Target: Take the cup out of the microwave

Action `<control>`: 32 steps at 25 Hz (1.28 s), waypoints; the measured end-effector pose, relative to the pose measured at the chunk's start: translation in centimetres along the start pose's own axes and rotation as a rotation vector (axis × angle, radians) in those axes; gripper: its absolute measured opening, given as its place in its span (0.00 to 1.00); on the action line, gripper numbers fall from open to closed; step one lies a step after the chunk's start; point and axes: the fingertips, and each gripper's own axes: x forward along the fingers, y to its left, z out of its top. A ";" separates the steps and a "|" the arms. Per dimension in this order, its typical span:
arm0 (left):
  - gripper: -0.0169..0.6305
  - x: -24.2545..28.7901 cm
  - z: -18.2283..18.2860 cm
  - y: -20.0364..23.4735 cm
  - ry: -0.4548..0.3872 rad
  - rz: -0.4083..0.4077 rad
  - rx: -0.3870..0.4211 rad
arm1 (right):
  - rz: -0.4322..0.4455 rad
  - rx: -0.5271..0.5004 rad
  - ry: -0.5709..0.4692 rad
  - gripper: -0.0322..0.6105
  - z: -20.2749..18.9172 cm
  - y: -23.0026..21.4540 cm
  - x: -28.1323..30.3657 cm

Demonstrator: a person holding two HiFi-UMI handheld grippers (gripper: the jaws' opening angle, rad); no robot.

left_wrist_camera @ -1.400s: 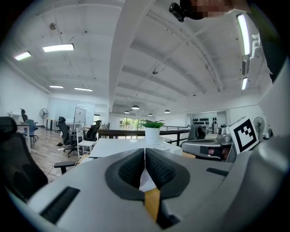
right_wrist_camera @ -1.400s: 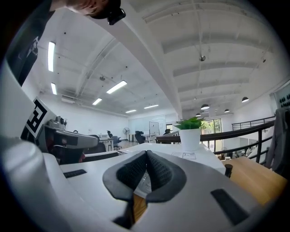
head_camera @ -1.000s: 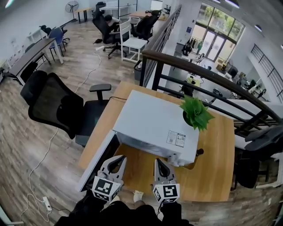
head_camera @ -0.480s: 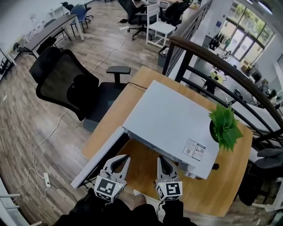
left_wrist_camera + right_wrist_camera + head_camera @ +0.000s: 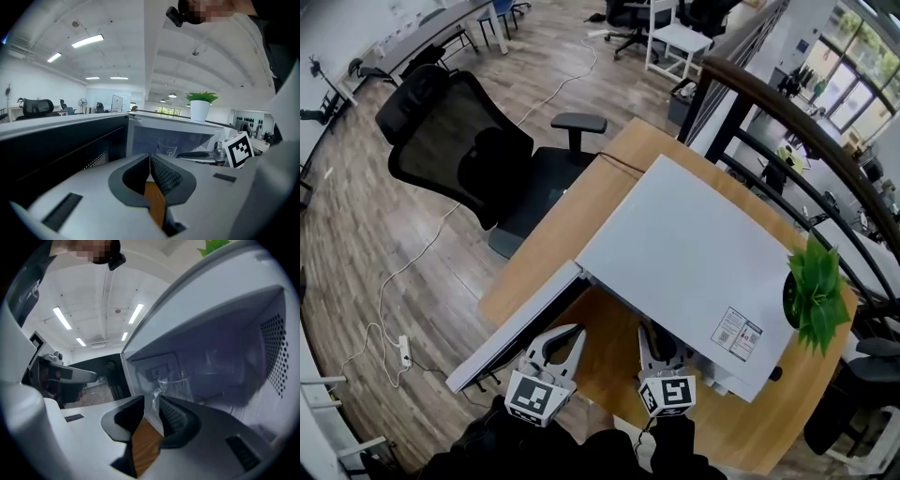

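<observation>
Looking steeply down on a white microwave [image 5: 684,253] standing on a wooden bench [image 5: 581,202]. Well to the microwave's left, a black office chair [image 5: 459,150] on the wood floor. Hinged at the microwave's left edge, its door [image 5: 511,333], swung wide open.

Just before the microwave's open mouth, on its left side, the left gripper [image 5: 555,345], jaws pressed together with nothing between them. Beside it, at the middle of the mouth, the right gripper [image 5: 661,349], jaws just opened from a closed state and now standing apart, gripping nothing. Both lower and closer to the microwave than a second ago, now aimed into its cavity with the right tips tucked under its top edge.

Inside the microwave, a clear glass cup [image 5: 176,383] with a handle, upright, straight ahead of the right jaws but beyond their tips and untouched. Judging by this, the reach for the cup has begun, with the right gripper readied to take it and the grasp still to come.

On the microwave's top, near its right front corner, a white label [image 5: 738,333] with two small square codes and print too small to read. No brand name legible anywhere. On each gripper's cube, black-and-white square markers, no words. At the far right of the microwave's top, a potted green plant [image 5: 818,291].
</observation>
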 end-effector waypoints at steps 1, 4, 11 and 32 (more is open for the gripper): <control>0.07 0.0 -0.2 0.1 0.003 0.005 -0.004 | 0.007 0.004 0.002 0.24 -0.2 -0.1 0.4; 0.07 0.1 -0.7 0.5 0.008 0.018 -0.019 | 0.029 0.014 0.011 0.29 -0.5 -0.1 1.4; 0.07 0.3 -1.3 1.3 -0.003 0.042 -0.038 | 0.068 0.001 0.034 0.31 -1.2 0.1 3.2; 0.07 -0.9 -2.8 3.2 -0.009 0.104 -0.085 | 0.113 -0.046 0.091 0.28 -2.1 1.2 6.6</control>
